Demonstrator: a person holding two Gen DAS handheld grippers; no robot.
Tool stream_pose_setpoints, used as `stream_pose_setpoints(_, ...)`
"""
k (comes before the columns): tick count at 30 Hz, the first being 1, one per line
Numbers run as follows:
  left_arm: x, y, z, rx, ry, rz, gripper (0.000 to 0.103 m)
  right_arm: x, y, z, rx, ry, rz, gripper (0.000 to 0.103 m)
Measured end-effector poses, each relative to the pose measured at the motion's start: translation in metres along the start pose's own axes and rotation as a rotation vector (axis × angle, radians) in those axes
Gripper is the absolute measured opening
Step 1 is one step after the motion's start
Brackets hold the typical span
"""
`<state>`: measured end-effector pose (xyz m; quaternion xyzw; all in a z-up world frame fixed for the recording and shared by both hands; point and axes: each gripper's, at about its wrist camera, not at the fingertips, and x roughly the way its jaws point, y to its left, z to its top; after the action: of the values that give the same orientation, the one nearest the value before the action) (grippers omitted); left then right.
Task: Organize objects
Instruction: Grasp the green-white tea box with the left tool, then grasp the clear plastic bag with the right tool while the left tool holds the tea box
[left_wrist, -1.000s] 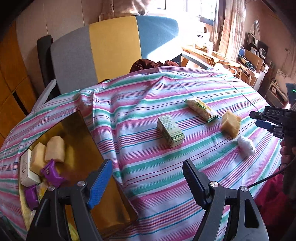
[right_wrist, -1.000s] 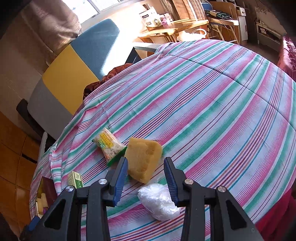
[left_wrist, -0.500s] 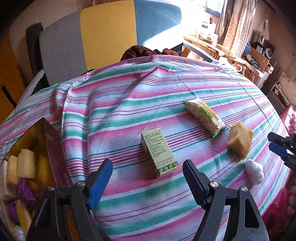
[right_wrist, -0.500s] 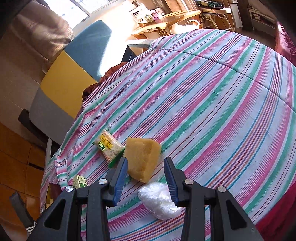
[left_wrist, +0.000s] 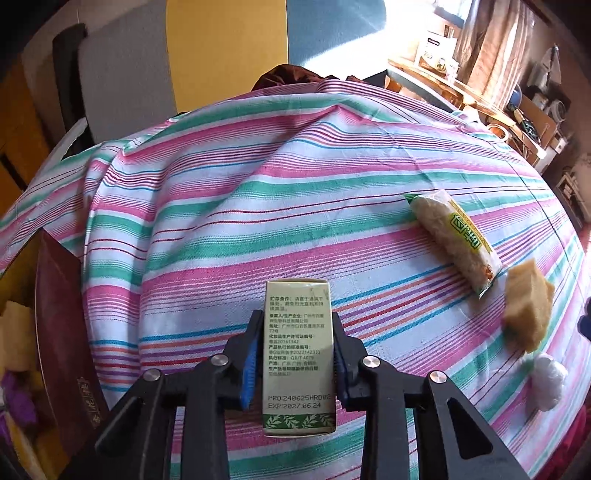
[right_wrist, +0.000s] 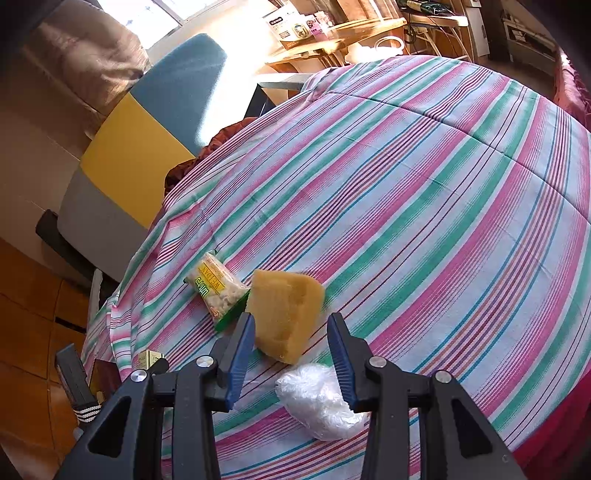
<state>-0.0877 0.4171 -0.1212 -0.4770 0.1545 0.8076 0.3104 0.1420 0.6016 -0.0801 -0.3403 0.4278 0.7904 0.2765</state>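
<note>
Pale green printed cardboard, a small oblong carton (left_wrist: 298, 354), pinched flat between the blue ribbed pads (left_wrist: 248, 365) of the left gripper (left_wrist: 297, 358), jaws drawn in tight against its two long sides, its far end over the cloth. Whether lifted or resting on the table: cannot tell. Right gripper (right_wrist: 291, 347) spread wide and gripping nothing, poised just above a yellow porous sponge wedge (right_wrist: 284, 314) and a crumpled white plastic wad (right_wrist: 317, 398), the wad lying between the black arms. Just beside the wedge, a long clear crinkly snack packet (right_wrist: 216, 291) with green and yellow lettering, one corner touching the sponge's edge. Underneath, a pink, teal and white striped cotton tablecloth (left_wrist: 258, 192), creased near the far rim. At the left edge, a dark maroon box wall (left_wrist: 62, 325) with gold characters, foam chunks and purple pieces inside, blurred. Behind the table, a grey, yellow and blue upholstered chair back (left_wrist: 221, 48); beyond, sunlit wooden desks (right_wrist: 332, 40) cluttered with boxes, and brown curtains (left_wrist: 491, 40).
</note>
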Motion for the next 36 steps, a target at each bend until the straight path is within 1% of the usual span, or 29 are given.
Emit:
stream_pose_setpoints(3, 0.001, 0.004, 0.002, -0.021, 0.003, -0.020, 0.033, 0.002, 0.001, 0.000, -0.008, 0.001, -0.008, 0.041)
stream_pose_setpoints(9, 0.001, 0.006, 0.001, -0.004, -0.002, -0.044, 0.033, 0.003, 0.000, -0.001, -0.010, 0.001, -0.029, 0.041)
stream_pose_setpoints(14, 0.001, 0.004, 0.000, 0.016, -0.015, -0.039, 0.033, 0.004, -0.001, 0.000, -0.009, 0.006, -0.047, 0.041)
stream_pose_setpoints(19, 0.001, 0.005, -0.001, 0.015, -0.027, -0.039, 0.034, 0.006, -0.002, 0.002, -0.008, 0.014, -0.056, 0.041)
stream_pose_setpoints(23, 0.001, 0.006, -0.001, 0.020, -0.028, -0.045, 0.034, 0.014, 0.002, -0.002, -0.050, 0.075, -0.082, 0.041)
stream_pose_setpoints(25, 0.001, 0.005, -0.001, 0.023, -0.028, -0.046, 0.034, 0.018, 0.008, -0.006, -0.102, 0.116, -0.090, 0.044)
stream_pose_setpoints(27, 0.001, 0.005, -0.001, 0.023, -0.027, -0.045, 0.034, 0.020, 0.013, -0.013, -0.159, 0.151, -0.126, 0.045)
stream_pose_setpoints(29, 0.001, 0.005, -0.001, 0.022, -0.025, -0.045, 0.034, 0.021, 0.019, -0.019, -0.209, 0.169, -0.136, 0.046)
stream_pose_setpoints(30, 0.001, 0.005, -0.001, 0.022, -0.025, -0.045, 0.034, 0.023, 0.021, -0.021, -0.230, 0.180, -0.141, 0.049)
stream_pose_setpoints(34, 0.001, 0.005, 0.000, 0.029, -0.022, -0.041, 0.034, 0.033, 0.022, -0.029, -0.288, 0.241, -0.202, 0.050)
stream_pose_setpoints(35, 0.001, 0.005, 0.001, 0.029, -0.021, -0.039, 0.034, 0.035, 0.023, -0.030, -0.309, 0.247, -0.221, 0.049)
stream_pose_setpoints(36, 0.001, 0.004, 0.001, 0.033, -0.020, -0.034, 0.034, 0.038, 0.025, -0.032, -0.330, 0.256, -0.240, 0.039)
